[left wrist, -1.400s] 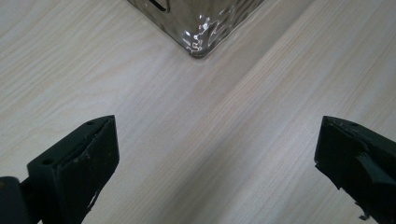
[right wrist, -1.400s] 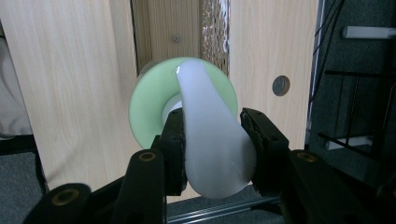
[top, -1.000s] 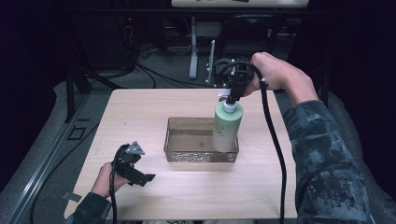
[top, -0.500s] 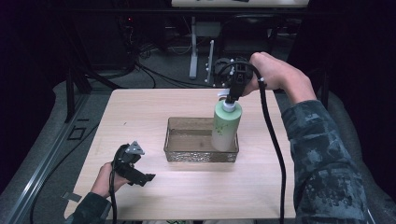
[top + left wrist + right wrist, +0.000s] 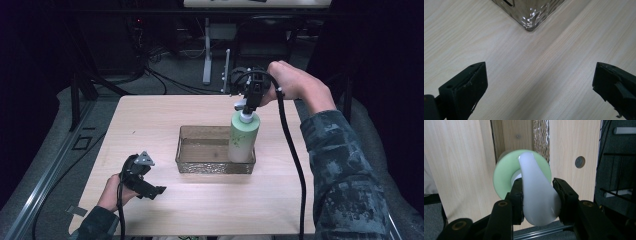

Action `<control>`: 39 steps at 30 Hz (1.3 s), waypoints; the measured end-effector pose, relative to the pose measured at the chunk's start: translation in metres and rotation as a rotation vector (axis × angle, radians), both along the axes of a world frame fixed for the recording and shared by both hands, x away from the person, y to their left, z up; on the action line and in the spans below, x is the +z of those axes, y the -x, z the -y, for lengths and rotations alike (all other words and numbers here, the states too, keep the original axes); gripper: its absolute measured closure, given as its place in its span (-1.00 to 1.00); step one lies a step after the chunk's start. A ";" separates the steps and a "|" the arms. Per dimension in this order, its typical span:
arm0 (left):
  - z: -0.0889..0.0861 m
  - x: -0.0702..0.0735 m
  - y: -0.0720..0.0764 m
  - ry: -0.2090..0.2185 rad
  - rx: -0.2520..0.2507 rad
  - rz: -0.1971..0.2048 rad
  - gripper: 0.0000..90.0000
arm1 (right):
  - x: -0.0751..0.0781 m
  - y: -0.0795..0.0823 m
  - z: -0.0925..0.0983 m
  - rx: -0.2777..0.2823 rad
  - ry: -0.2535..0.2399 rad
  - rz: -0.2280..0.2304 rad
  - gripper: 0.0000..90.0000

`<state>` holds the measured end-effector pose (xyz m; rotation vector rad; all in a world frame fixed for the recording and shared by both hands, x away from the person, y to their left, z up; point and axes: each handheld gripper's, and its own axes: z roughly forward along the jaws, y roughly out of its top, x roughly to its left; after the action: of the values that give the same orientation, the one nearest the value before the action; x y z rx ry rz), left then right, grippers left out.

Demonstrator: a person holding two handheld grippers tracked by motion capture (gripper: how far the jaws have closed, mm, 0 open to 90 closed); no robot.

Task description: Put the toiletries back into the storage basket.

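Standing upright in the right end of the clear tray point(image 5: 215, 165), the pale green pump bottle point(image 5: 243, 137) has its white pump head point(image 5: 537, 197) clamped between the right gripper's point(image 5: 248, 104) jaws, which point straight down from a hand arched over the desk's point(image 5: 150, 125) far edge. The tray sits mid-desk. Near the front left corner, the left gripper point(image 5: 142, 181) rests low, jaws spread wide and empty.

A lab or test workspace: a bare wooden table point(image 5: 150, 125) ringed by loose cables point(image 5: 165, 77), metal stands point(image 5: 206, 55) and dark surroundings
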<state>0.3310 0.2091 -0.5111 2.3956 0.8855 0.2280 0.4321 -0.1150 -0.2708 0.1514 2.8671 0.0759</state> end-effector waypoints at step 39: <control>0.000 0.000 0.000 0.003 0.004 0.000 -1.00 | -0.043 -0.004 0.004 -0.027 0.037 -0.041 0.40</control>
<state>0.3312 0.2091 -0.5112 2.3908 0.8907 0.2277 0.4364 -0.1190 -0.3133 0.1859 2.9042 0.0154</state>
